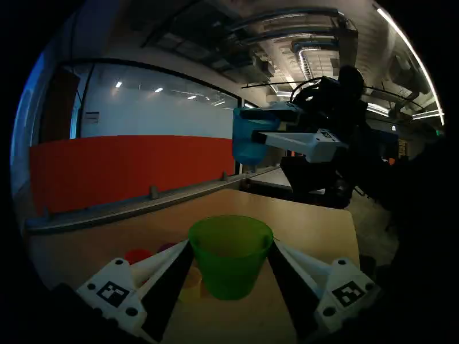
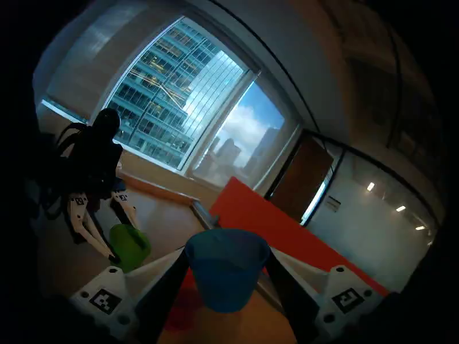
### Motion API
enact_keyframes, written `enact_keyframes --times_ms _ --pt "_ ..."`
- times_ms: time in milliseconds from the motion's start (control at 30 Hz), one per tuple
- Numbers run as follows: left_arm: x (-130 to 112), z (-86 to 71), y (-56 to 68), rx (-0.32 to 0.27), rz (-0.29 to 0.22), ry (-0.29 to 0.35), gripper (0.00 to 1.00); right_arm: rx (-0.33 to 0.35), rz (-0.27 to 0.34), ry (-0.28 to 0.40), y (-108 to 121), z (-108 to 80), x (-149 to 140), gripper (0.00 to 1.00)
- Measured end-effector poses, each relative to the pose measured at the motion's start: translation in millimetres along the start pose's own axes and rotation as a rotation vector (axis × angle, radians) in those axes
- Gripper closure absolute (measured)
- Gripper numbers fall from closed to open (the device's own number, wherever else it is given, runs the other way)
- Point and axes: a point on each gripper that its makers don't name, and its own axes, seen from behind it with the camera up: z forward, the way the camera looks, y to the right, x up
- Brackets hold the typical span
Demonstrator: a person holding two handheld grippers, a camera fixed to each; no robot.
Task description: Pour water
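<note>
In the left gripper view my left gripper (image 1: 229, 258) is shut on a green plastic cup (image 1: 230, 255), held upright above the wooden table (image 1: 310, 223). Higher up and farther off, the right gripper (image 1: 269, 137) holds a blue cup (image 1: 250, 137) in the air. In the right gripper view my right gripper (image 2: 226, 275) is shut on that blue cup (image 2: 226, 272), tilted with the view. Lower left in that view, the left gripper (image 2: 115, 243) grips the green cup (image 2: 129, 245). Whether either cup contains water is not visible.
A red cup (image 1: 137, 255) and a purple one (image 1: 166, 247) stand on the table behind my left finger, with a yellow one (image 1: 191, 280) beside it. An orange partition (image 1: 126, 166) with glass above runs along the table's far edge. A large window (image 2: 183, 109) is behind.
</note>
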Motion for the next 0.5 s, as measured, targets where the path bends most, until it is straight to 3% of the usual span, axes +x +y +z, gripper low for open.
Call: enact_keyframes --times_ms 500 --pt "1 6.6 6.8 -0.015 0.008 0.001 0.13 -0.005 -0.157 0.009 11 17.7 16 0.08"
